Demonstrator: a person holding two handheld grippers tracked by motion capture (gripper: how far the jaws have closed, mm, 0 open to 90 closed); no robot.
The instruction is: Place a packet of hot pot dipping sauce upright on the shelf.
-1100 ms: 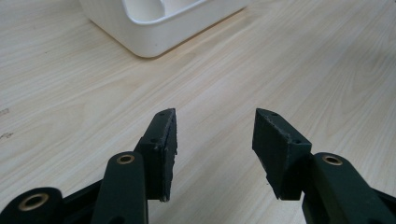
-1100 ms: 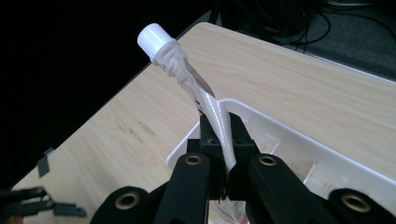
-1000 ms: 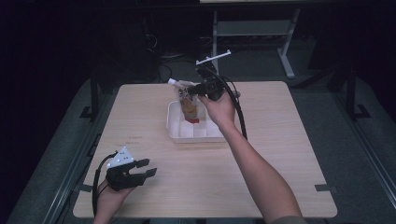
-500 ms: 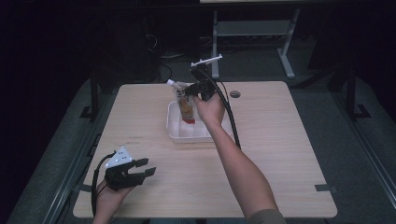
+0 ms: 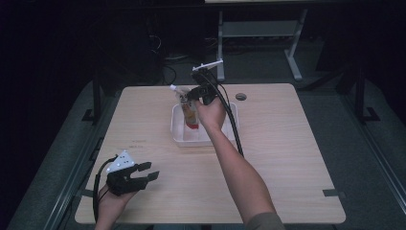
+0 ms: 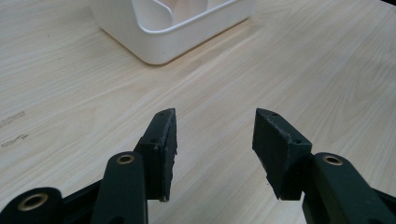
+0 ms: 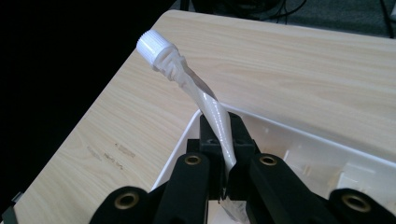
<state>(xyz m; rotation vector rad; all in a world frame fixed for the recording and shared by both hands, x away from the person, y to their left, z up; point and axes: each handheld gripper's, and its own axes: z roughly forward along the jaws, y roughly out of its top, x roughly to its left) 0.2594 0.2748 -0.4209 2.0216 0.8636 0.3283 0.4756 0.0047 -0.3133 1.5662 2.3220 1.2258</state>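
Right tongs (image 7: 224,154) pinching a squeeze pouch (image 7: 205,100) over the white tub (image 5: 179,136); left tongs (image 6: 215,140) sit wide apart, nothing in them, near-left on the table (image 5: 287,158).

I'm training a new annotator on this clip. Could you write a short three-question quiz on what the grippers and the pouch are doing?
1. True or false: the left gripper holds something.
2. What is clamped in the right gripper? A) a spoon B) a spouted pouch C) a cable
3. Which container is the pouch above?

Key:
1. False; its jaws stand apart over bare table.
2. B
3. The white tray.
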